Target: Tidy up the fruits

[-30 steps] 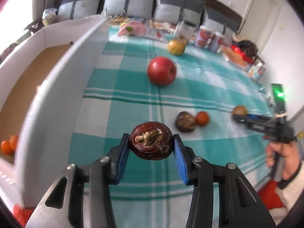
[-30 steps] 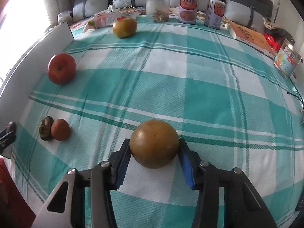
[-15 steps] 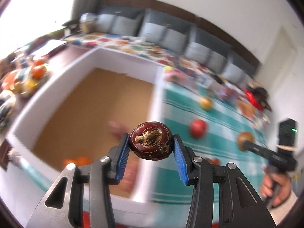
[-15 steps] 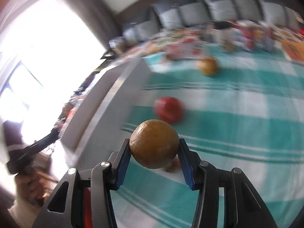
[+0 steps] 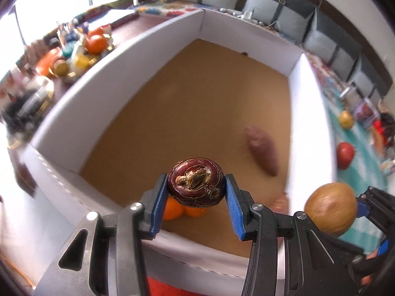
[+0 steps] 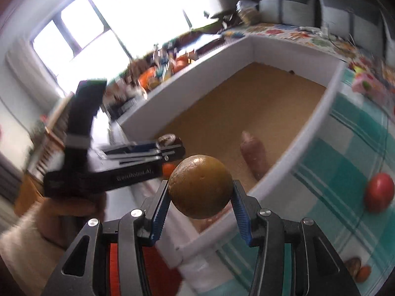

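Blue-padded left tongs (image 5: 196, 206) are clenched on a dark maroon, wrinkled round fruit with a golden crusted top (image 5: 196, 186), both pads pressed against its sides. They tilt steeply down over the near end of a large white-walled cardboard box with a brown floor (image 5: 123, 56), so the maroon fruit hangs above the box floor, just inside the near wall. Directly under it, on the box floor, lie two small orange tangerines (image 5: 174, 209), and farther in, toward the box's right wall, a reddish-purple elongated sweet potato (image 5: 263, 149).

From the right wrist view, a hand (image 6: 71, 212) grips the left tool's black handle from below, outside the box's near corner.

Right tongs (image 6: 200, 213), likewise blue-padded, grasp a smooth brownish-yellow round fruit (image 6: 200, 186) between their pads. They also point downward, and this fruit sits above the box's near right corner, just beside the left tongs.

Outside the box's right wall, a teal-and-white checked cloth (image 6: 345, 148) covers the worktop. On it rest a red apple (image 6: 379, 192), and farther from the box a yellowish round fruit (image 5: 345, 120). Near the cloth's front edge lie a small dark fruit (image 6: 352, 266) and a small orange one (image 6: 364, 273), touching.
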